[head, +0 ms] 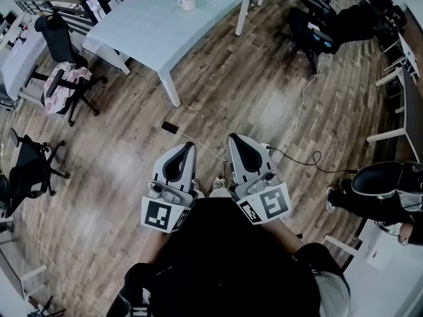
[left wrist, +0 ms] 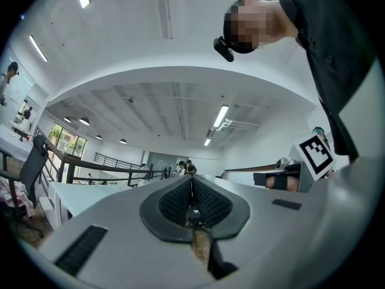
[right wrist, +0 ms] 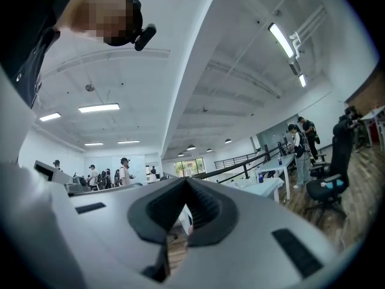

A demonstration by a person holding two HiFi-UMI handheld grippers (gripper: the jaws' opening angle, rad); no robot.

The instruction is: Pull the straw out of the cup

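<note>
Nearest the lens: dark clothing [head: 225, 263] across the bottom of the head view. Just beyond it, side by side and pointing away over the floor: left gripper [head: 187, 146] and right gripper [head: 235, 139], near each other but apart. Left: clenched, ribbed pads pressed together, nothing between them. Right: tips closed together too, a thin wedge of gap lower down between the pads, nothing held.

On the boards ahead: a dark phone [head: 170, 127] just past the left gripper's tip, a thin white cable [head: 301, 107] snaking off to the right, a black cable [head: 310, 158] curling beside it. Farther on, the near leg [head: 170, 88] of a pale table [head: 152, 32]. Well beyond both grippers, near the table's far edge: the white cup [head: 187, 2], upright and alone; straw too small to make out.

Around the table: a black office chair [head: 56, 35] with pink cloth [head: 63, 84] heaped on its seat at the left, another black chair [head: 30, 167] lower down, more dark chairs [head: 307, 32] at the upper right. At the right edge: another person in dark clothes [head: 380, 190].

Underfoot: grey-brown wood-plank floor [head: 119, 183], glossy. Overhead in the gripper views: white ceiling, strip lights [left wrist: 221, 116], a dark railing [left wrist: 108, 164], distant people [right wrist: 125, 170] standing.
</note>
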